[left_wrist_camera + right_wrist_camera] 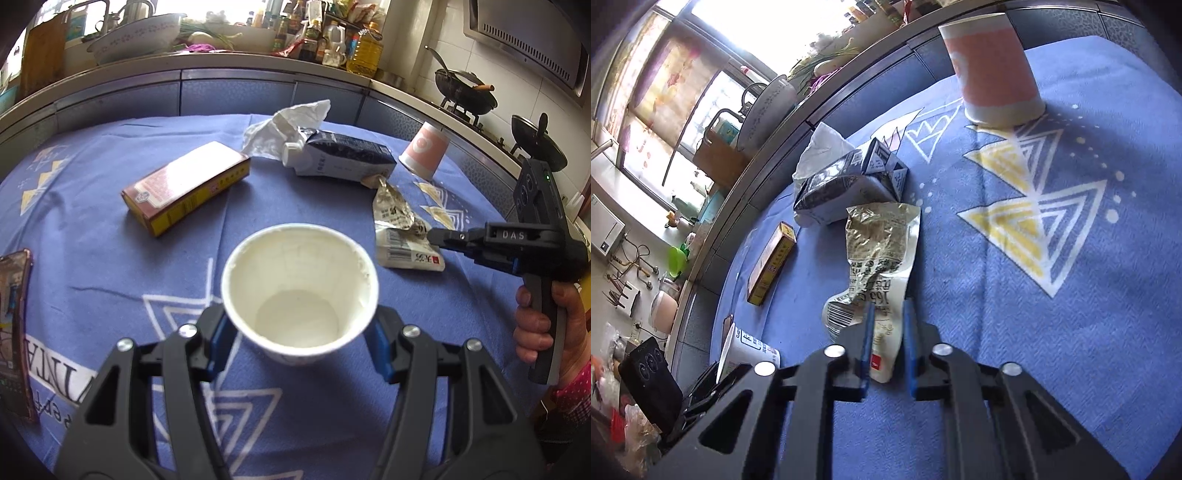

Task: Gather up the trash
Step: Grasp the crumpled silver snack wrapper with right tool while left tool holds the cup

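Note:
My left gripper is shut on an empty white paper cup, its blue pads against the cup's lower sides; the cup stands upright with its mouth toward the camera. To its right, my right gripper is shut on the near edge of a crumpled silver-and-white wrapper that lies on the blue tablecloth. The right wrist view shows that wrapper running between the fingers of the right gripper. A hand holds the right gripper's handle at the right edge of the left wrist view.
A dark milk carton lies on its side beyond the wrapper, with a white tissue behind it. A pink paper cup stands upside down at the far right. A red-and-yellow box lies at the left. The kitchen counter runs behind the table.

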A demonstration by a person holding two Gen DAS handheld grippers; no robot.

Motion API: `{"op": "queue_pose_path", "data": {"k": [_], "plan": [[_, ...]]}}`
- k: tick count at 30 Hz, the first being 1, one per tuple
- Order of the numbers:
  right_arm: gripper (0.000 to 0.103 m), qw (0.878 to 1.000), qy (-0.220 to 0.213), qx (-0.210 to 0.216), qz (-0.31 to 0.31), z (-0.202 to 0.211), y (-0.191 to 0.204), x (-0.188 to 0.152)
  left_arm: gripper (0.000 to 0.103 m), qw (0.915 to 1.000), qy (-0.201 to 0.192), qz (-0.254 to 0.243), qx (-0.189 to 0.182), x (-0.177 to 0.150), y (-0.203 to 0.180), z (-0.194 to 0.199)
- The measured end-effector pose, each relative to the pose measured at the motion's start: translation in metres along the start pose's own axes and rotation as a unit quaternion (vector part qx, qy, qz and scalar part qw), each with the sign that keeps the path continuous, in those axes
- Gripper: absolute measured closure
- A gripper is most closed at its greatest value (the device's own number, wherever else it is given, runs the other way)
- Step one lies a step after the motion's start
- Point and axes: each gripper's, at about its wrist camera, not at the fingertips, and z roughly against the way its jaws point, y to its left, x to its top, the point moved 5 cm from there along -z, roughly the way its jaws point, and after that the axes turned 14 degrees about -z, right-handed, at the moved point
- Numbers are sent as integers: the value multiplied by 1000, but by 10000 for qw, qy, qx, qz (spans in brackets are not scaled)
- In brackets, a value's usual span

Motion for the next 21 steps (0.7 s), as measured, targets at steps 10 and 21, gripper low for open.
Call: {"op": "queue_pose_path", "data": {"k": [10,21], "plan": [[102,9960,-282,827,-203,64,16,-27,44,9999,-122,-88,-27,5,-9,10],[102,9908,-799,933,-567,123,-14,-39,44,9991,-175,-300,-261,16,-38,10]]}}
